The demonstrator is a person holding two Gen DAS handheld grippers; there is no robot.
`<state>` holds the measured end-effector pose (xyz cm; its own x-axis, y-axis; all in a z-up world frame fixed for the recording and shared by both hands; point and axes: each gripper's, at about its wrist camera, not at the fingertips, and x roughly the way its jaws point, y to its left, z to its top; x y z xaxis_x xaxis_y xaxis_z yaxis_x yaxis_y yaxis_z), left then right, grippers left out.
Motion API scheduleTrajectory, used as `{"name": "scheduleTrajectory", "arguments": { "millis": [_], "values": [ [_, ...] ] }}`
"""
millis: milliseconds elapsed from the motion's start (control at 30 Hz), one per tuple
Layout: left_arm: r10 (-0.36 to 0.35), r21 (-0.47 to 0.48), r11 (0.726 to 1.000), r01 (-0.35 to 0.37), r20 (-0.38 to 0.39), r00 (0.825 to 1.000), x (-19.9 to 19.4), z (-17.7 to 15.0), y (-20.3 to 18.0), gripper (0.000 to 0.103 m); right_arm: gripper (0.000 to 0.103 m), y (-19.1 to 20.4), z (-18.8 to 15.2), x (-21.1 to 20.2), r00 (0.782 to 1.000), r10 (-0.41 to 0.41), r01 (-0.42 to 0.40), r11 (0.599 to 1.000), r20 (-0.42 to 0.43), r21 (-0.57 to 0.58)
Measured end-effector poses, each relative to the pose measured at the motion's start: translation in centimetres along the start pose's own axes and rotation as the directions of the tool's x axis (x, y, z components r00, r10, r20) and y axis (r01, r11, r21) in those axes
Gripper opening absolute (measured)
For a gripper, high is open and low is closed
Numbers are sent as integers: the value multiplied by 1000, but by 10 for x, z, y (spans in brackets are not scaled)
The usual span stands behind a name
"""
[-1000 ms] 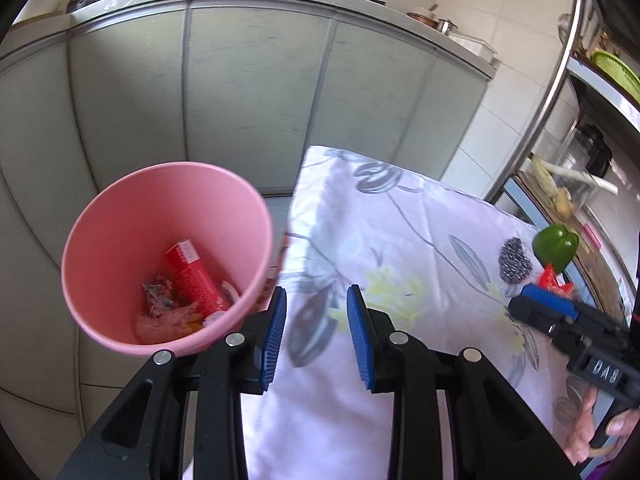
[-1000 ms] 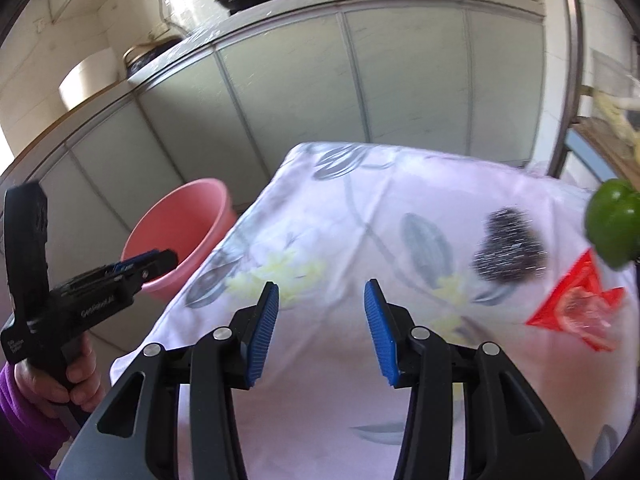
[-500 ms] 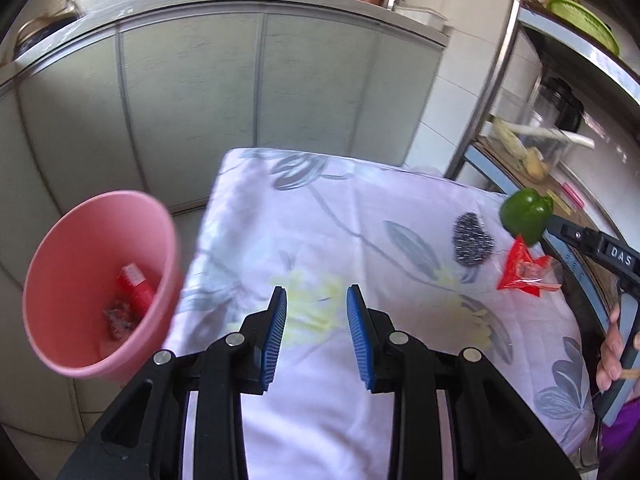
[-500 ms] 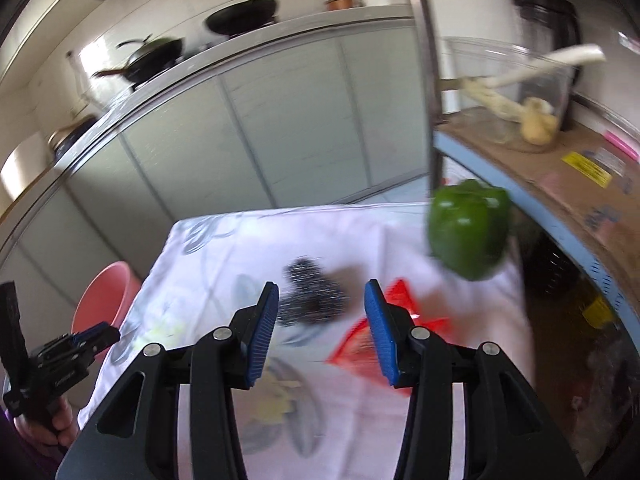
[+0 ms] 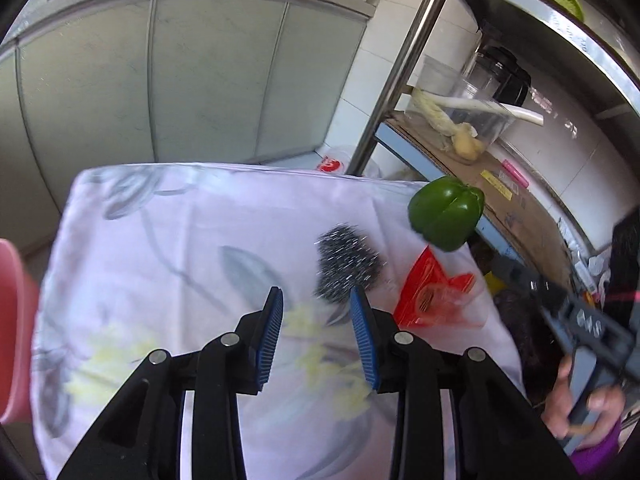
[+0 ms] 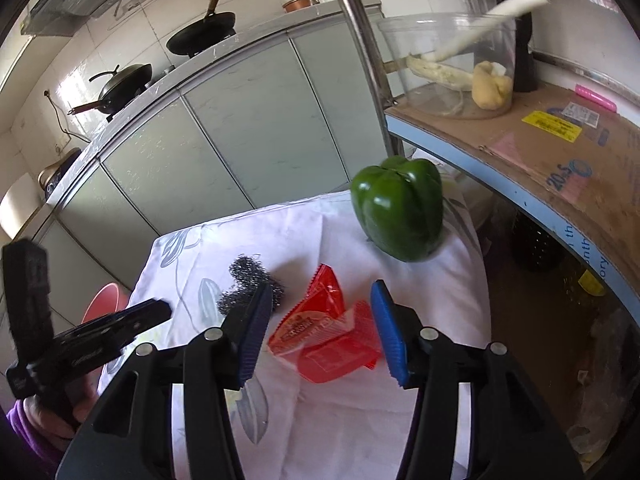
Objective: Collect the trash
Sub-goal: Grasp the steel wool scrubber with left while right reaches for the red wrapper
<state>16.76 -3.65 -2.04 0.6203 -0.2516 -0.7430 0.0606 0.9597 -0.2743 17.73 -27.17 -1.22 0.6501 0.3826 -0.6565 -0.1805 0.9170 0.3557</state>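
Observation:
A crumpled red plastic wrapper lies on the floral cloth; it also shows in the left wrist view. My right gripper is open, its blue pads on either side of the wrapper and just above it. My left gripper is open and empty over the middle of the cloth, just short of the steel wool. The pink bin stands at the cloth's left edge; its rim shows in the right wrist view.
A steel wool scrubber and a green bell pepper lie beside the wrapper; they also show in the left wrist view: the scrubber and the pepper. A metal shelf with cardboard is close on the right. Grey cabinets stand behind.
Both grippers swung right, away from the pink bin. The right gripper has come down over the red wrapper and opened wider. The left one now faces the steel wool.

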Motion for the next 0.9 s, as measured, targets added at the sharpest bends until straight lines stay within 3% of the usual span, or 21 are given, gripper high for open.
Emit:
{"name": "scheduleTrajectory", "arguments": {
  "millis": [333, 667, 900],
  "values": [
    [39, -24, 999, -40, -67, 997, 65, 10, -15, 34, 52, -11, 1, 2, 1000, 11, -11, 1000, -6, 8],
    [26, 28, 999, -23, -109, 994, 78, -9, -23, 47, 52, -18, -1, 10, 1000, 22, -21, 1000, -18, 13],
    [-19, 54, 998, 23, -72, 997, 69, -16, -25, 23, 52, -21, -3, 10, 999, 16, -16, 1000, -28, 13]
  ]
}}
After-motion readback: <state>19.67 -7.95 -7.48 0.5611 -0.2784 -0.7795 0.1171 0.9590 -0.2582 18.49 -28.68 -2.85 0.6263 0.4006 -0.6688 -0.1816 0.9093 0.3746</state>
